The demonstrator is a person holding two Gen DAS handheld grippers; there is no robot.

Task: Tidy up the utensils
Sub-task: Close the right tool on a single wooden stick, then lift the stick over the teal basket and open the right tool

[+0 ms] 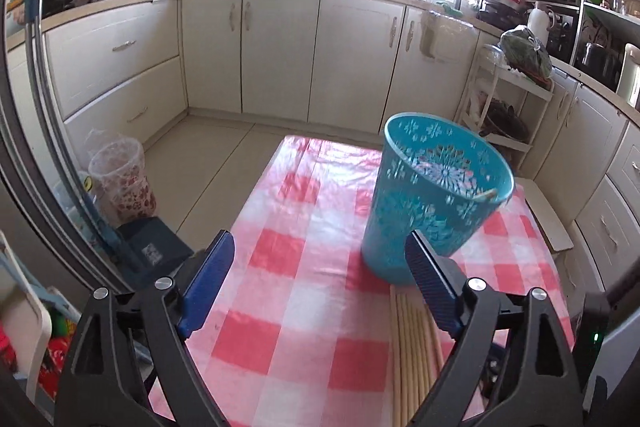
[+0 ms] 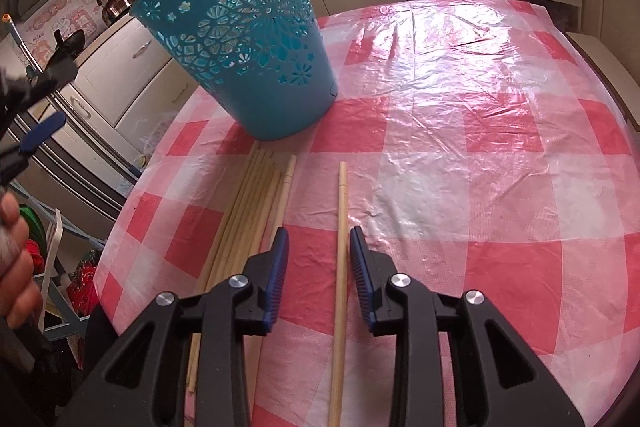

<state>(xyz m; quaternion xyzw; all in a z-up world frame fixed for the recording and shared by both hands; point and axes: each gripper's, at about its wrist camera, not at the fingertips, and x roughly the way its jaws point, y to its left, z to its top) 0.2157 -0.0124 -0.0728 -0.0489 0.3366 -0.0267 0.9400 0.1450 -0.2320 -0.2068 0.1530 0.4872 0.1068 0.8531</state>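
Note:
A teal cut-out basket (image 1: 432, 195) stands on the pink checked tablecloth (image 1: 304, 267), with one chopstick tip (image 1: 486, 194) leaning inside at its rim. My left gripper (image 1: 320, 239) hangs open and wide above the cloth, empty, its right finger in front of the basket's base. A bundle of pale wooden chopsticks (image 2: 256, 203) lies before the basket (image 2: 248, 43). One single chopstick (image 2: 342, 195) lies apart to their right, between the fingers of my right gripper (image 2: 319, 233), which is open with its pads not pressing on it.
A bin lined with a flowered bag (image 1: 120, 179) stands on the floor left of the table. A white shelf rack (image 1: 508, 99) is beyond the far right corner. Cabinets line the walls. A person's hand (image 2: 12, 259) shows at the left edge.

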